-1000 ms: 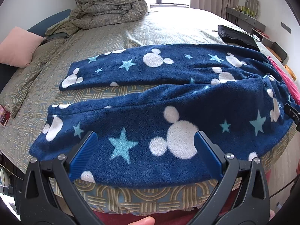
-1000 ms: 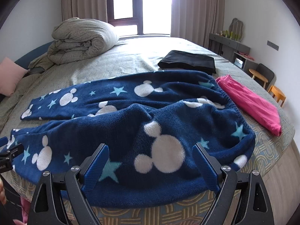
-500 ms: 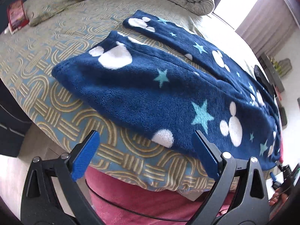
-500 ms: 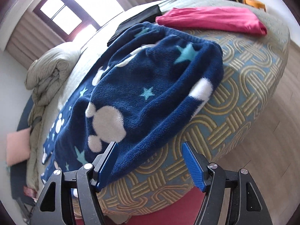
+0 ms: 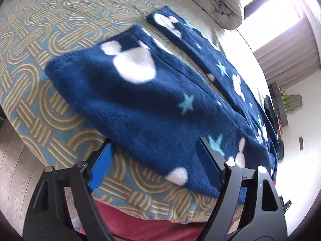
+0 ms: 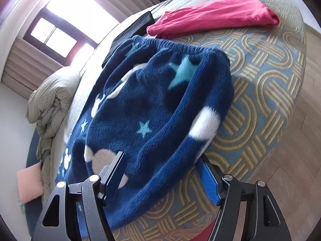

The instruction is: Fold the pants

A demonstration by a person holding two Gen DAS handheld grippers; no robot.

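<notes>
Navy fleece pants (image 5: 152, 104) with white mouse heads and pale blue stars lie spread along the bed's near edge, legs side by side. My left gripper (image 5: 154, 160) is open, its blue pads straddling the near edge of the front leg close to the cuff. The waistband end shows in the right wrist view (image 6: 160, 108). My right gripper (image 6: 162, 172) is open, its pads on either side of the fabric's near edge by the waist corner. Neither gripper is closed on the cloth.
The bed (image 5: 40, 40) has a blue and gold woven cover. A rolled grey duvet (image 5: 216, 2) lies at the back. Folded pink pants (image 6: 212, 16) and a black garment (image 6: 138, 23) lie beyond the waistband. A pink pillow (image 6: 30, 182) is far left. Wooden floor (image 6: 297, 160) borders the bed.
Both grippers have tilted outward and moved in closer, the left toward the cuff end, the right toward the waist end. Their pads now straddle the pants' near edge. The pants have not moved.
</notes>
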